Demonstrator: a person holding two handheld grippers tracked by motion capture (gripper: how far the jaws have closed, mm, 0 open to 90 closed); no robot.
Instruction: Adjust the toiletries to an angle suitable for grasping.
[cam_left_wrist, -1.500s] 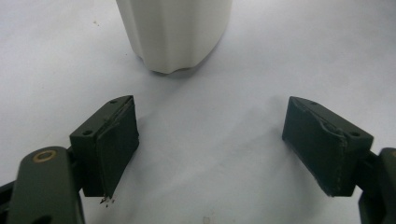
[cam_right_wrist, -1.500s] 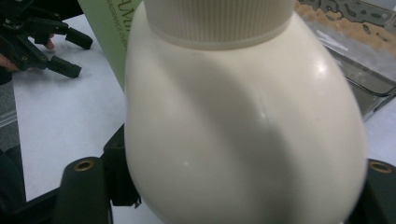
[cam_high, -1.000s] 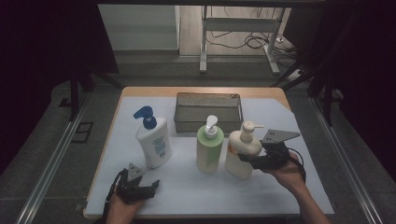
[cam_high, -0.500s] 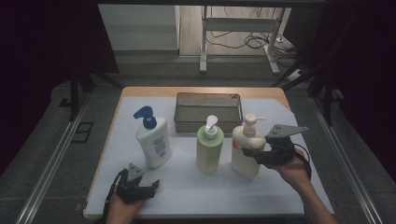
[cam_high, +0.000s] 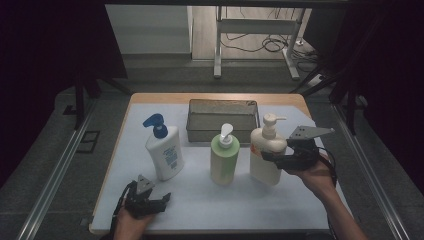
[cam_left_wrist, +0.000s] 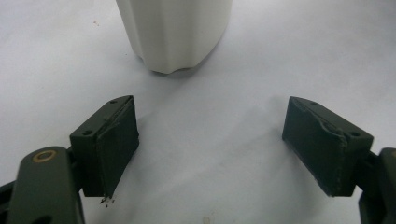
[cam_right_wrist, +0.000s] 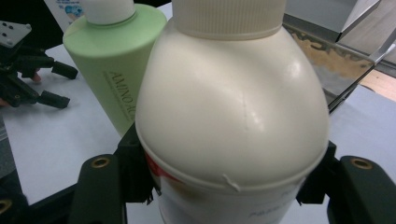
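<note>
Currently the cream bottle (cam_high: 268, 152) is pinched at its body by the right gripper (cam_high: 270, 156), one jaw seen on each side in the right gripper view, pads pressed against the plastic. The bottle (cam_right_wrist: 231, 116) is held upright at the right side of the white mat (cam_high: 230, 205), just in front of the metal tray (cam_high: 222, 119). The green bottle (cam_high: 224, 157) is seen just beside it to the left, apart from it. The left gripper (cam_high: 156, 199) is rested near the front left edge of the mat, jaws spread wide with nothing between them. The white bottle with the blue pump (cam_high: 164, 150) is stood just beyond those jaws, untouched.
</note>
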